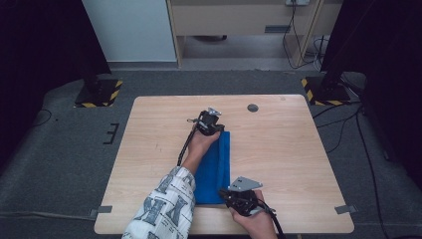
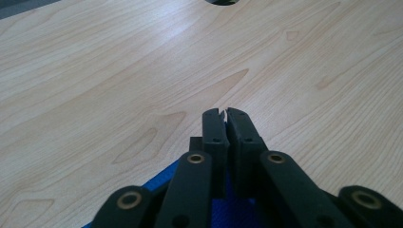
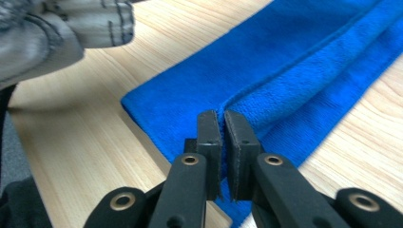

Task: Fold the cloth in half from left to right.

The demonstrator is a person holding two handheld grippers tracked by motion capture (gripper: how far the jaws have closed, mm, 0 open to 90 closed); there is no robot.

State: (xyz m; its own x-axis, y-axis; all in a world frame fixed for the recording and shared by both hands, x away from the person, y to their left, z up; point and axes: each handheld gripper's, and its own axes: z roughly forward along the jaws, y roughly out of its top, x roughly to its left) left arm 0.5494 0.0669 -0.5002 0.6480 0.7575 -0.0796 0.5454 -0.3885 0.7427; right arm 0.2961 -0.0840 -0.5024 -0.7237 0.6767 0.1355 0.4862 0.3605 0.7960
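The blue towel (image 1: 214,169) lies folded into a long narrow strip on the wooden bench (image 1: 278,149), near the middle and toward the person's side. Its long axis runs from the near edge of the bench away from the person, leaning slightly to the right at the far end. In the right gripper view a raised fold line (image 3: 304,71) runs lengthwise along the towel.

The left gripper (image 1: 208,122) sits at the far end of the towel, held by the left hand (image 1: 201,142) with a patterned sleeve (image 1: 166,206) behind it. In the left gripper view its jaws stand almost together, with only a thin slit between the tips; the tips are over bare bench wood, nothing is clamped between them, and the blue cloth lies beneath the jaw linkage.

The right gripper (image 1: 230,195) sits at the near right corner of the towel. In the right gripper view its jaws are likewise nearly together with a narrow gap. The tips rest at the end of the fold line; whether any cloth is pinched cannot be told.
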